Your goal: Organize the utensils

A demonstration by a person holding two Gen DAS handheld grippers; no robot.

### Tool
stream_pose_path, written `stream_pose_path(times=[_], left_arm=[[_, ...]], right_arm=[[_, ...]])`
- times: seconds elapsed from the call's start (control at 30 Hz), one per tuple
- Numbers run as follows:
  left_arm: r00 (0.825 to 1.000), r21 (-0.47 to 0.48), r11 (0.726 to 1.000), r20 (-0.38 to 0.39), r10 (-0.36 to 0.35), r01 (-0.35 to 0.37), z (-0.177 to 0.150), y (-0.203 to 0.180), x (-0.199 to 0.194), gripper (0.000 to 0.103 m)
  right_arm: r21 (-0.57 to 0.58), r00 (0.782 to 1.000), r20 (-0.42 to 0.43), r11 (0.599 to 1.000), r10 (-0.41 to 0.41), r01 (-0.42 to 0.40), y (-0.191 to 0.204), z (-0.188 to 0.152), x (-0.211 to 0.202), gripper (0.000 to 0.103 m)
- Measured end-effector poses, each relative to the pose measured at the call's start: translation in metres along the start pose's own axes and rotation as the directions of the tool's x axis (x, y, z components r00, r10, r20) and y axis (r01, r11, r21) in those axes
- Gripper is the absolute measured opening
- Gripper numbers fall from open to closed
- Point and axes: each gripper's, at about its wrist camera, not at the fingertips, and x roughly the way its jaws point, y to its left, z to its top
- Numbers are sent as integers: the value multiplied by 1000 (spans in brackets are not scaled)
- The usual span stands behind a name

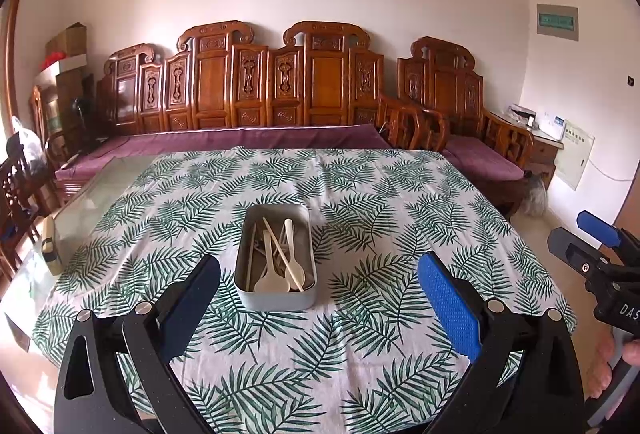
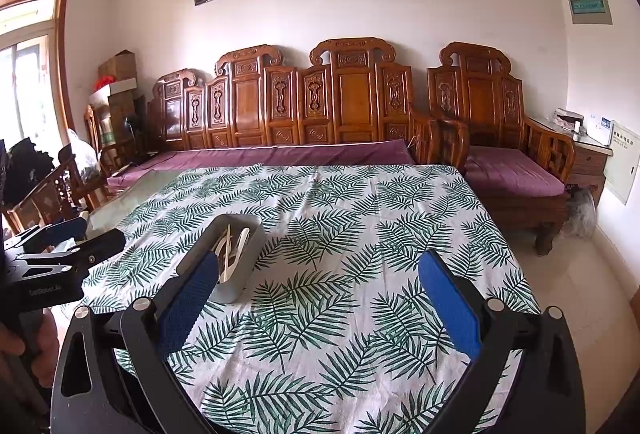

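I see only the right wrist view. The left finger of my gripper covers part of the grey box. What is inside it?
Observer: In the left wrist view the grey box holds cream spoons and thin sticks, all lying loose.
Operator: Is any utensil outside it on the cloth?
Observer: None shows on the leaf-print cloth around it.
Operator: Is the left gripper holding anything?
Observer: No. The left gripper is open and empty, with the box ahead between its fingers.

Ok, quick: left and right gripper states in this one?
Left gripper: open, holding nothing, above the tablecloth near the utensil tray.
Right gripper: open, holding nothing.
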Motion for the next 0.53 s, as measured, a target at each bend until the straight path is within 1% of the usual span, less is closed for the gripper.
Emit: stream_pose_path(times=[0.53], left_arm=[[1000,-1,1000,2,-8,8,1,-1,-1,95]], right_arm=[[0,1000,3,1000,-3,3,-1,0,0,101]])
